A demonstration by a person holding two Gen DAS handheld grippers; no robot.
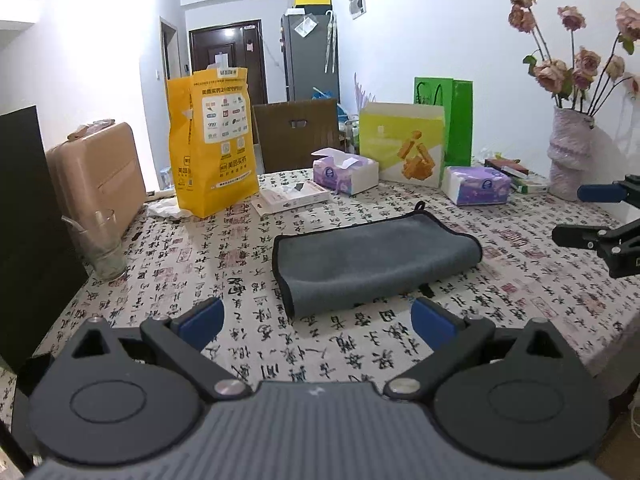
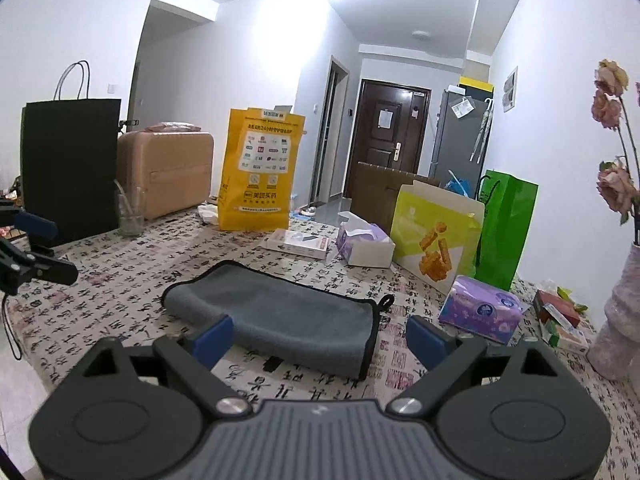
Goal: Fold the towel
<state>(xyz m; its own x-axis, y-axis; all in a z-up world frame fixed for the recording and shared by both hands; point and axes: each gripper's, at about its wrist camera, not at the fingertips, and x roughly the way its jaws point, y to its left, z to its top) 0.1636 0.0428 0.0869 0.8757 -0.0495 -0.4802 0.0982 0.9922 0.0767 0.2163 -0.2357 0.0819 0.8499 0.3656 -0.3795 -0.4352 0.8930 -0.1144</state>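
Note:
A grey towel (image 1: 372, 260) with black trim lies folded over on the calligraphy-print tablecloth (image 1: 200, 264); it also shows in the right wrist view (image 2: 280, 316). My left gripper (image 1: 318, 320) is open and empty, just short of the towel's near edge. My right gripper (image 2: 320, 338) is open and empty, with its fingers at the towel's near edge. The right gripper also shows at the right edge of the left wrist view (image 1: 588, 216), and the left gripper at the left edge of the right wrist view (image 2: 44, 248).
Behind the towel stand a yellow bag (image 1: 214, 140), a flat box (image 1: 290, 198), two tissue packs (image 1: 346, 170) (image 1: 478, 185), a snack box (image 1: 402, 144), a green bag (image 1: 452, 120) and a flower vase (image 1: 568, 152). A glass (image 1: 102, 246) and a black bag (image 2: 70, 168) stand left.

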